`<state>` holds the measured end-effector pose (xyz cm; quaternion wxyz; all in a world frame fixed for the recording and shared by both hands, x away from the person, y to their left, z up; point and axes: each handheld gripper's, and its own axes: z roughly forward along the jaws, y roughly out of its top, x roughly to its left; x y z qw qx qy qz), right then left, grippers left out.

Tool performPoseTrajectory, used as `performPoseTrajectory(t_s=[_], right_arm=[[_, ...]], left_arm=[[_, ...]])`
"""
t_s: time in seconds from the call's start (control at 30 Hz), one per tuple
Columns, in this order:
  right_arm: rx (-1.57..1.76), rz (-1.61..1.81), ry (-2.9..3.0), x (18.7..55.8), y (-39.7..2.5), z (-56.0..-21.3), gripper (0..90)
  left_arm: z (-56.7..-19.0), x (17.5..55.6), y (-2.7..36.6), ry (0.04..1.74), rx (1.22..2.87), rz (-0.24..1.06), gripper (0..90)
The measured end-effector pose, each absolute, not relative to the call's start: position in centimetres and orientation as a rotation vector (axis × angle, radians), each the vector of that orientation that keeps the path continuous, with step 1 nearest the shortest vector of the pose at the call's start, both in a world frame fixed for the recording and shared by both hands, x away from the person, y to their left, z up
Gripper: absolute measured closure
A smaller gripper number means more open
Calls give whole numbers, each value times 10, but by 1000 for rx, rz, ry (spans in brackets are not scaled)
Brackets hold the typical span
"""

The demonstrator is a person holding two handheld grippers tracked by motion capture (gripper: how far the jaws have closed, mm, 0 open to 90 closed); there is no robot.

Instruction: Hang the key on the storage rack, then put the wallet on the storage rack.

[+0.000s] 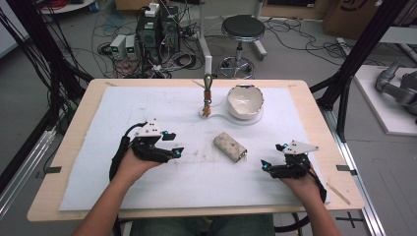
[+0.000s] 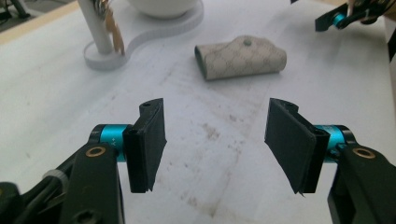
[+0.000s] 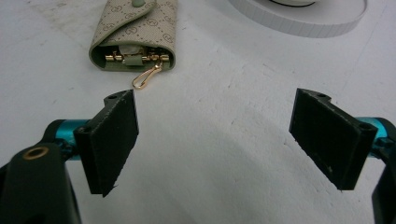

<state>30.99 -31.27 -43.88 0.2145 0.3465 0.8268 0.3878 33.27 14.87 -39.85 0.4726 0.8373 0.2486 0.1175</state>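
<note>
Beige key pouch (image 1: 229, 146): lies flat on the counter (image 1: 74, 128), between both grippers, touching neither.
Left hand-held gripper (image 2: 217, 147): released, jaws wide, nothing between; pouch ahead.
Right hand-held gripper (image 3: 215, 140): released, empty; pouch ahead-left, gold clasp (image 3: 145, 77) poking out.
Hidden: pouch contents mostly inside.
Room: bare mat (image 1: 162, 182) around the pouch; bowl stand (image 1: 244, 115) beyond.

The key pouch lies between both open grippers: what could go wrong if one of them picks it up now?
The key pouch is soft, so the right gripper may crush it or grip only its flap. The gold hook hangs out of its open end and could snag on a jaw. A sweeping left gripper might hit the white stand.
</note>
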Motion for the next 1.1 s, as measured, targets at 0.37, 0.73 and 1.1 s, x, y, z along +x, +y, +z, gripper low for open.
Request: performPoseTrajectory(t_s=[0.37,0.73,1.1], right_arm=[[981,1062,2285,312,-314,-440,158],[1018,1065,2250,314,-315,-438,158],[1035,1079,2248,313,-314,-438,158]], left_arm=[[-413,331,175,714,2023,360,321],[-422,332,198,825,1992,377,224],[-420,329,194,804,2007,409,213]])
